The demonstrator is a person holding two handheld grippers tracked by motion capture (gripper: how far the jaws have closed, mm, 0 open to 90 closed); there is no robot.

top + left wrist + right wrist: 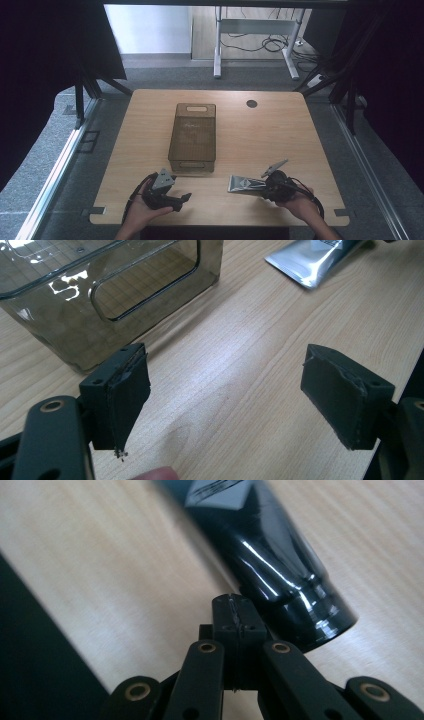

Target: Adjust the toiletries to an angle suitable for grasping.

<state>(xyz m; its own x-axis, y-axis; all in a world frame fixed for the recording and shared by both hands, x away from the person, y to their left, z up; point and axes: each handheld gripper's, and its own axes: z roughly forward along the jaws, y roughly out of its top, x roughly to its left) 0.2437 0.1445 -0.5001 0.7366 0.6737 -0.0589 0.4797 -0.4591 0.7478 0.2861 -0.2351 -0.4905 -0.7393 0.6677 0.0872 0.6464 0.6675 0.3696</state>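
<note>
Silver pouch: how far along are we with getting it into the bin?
Nothing is in the smoky clear bin yet. The silver pouch lies on the table, with the shut right gripper at its near end. Grasping, lifting and dropping it in remain. The left gripper waits open.

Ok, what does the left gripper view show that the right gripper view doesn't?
Left gripper view, not the right: the smoky bin and the open left gripper. Right gripper view, not the left: the shut right gripper and the dark cap close by its tip. Both: the tube and the wooden table.
</note>
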